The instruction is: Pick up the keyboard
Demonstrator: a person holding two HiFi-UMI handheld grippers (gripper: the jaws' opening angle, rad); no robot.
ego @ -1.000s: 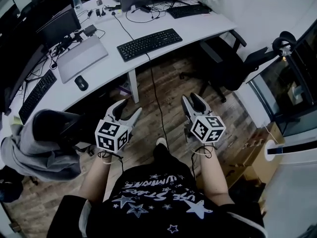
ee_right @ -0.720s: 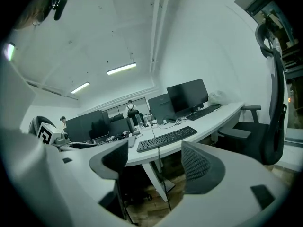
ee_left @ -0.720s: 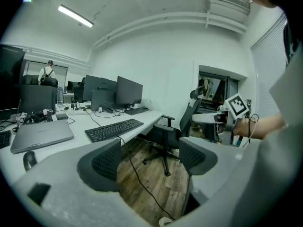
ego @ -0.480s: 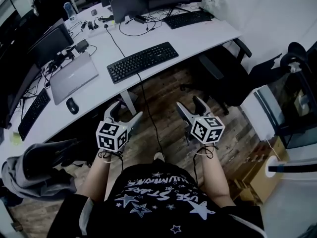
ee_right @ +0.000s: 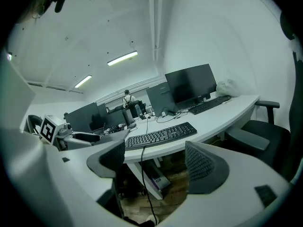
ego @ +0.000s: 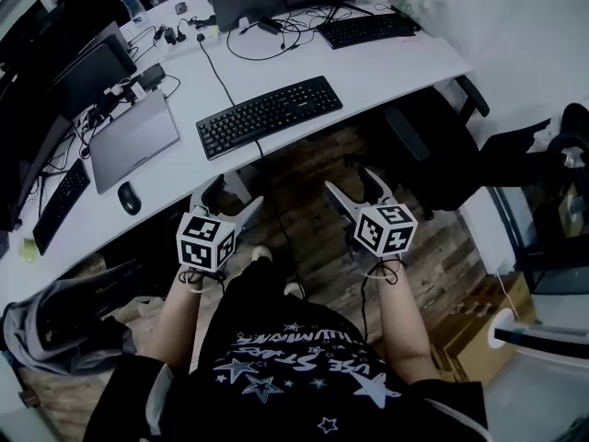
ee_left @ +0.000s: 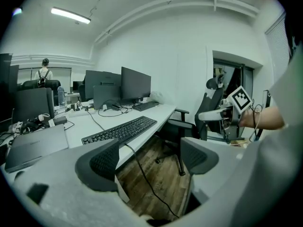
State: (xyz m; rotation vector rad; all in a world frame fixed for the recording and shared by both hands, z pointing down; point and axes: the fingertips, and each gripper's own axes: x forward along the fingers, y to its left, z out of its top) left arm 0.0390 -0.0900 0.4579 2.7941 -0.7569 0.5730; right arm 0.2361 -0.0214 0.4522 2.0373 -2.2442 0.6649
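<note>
So in the head view we've got the keyboard [ego: 269, 115] lying flat on the white desk [ego: 368, 63], close to the desk's front edge and angled a bit along it, with its cable [ego: 276, 212] dropping off that edge to the wood floor. A closed laptop [ego: 132, 136] and a mouse [ego: 129, 197] sit on the same desk further to the left, and an office chair [ego: 442, 159] is parked at the desk's right end. We're holding the left gripper [ego: 232, 196] and right gripper [ego: 352, 184] side by side short of the desk's front edge, over the floor, touching nothing. Left gripper view: its jaws have just been opening and now stand spread wide, nothing between the pads, just floor and cable past them; the keyboard is up on the desk ahead and to the left. Right gripper view: same deal, the jaws have just been opening, they stand apart and empty, and the keyboard sits on the desk's front edge straight ahead, just above the gap.
</note>
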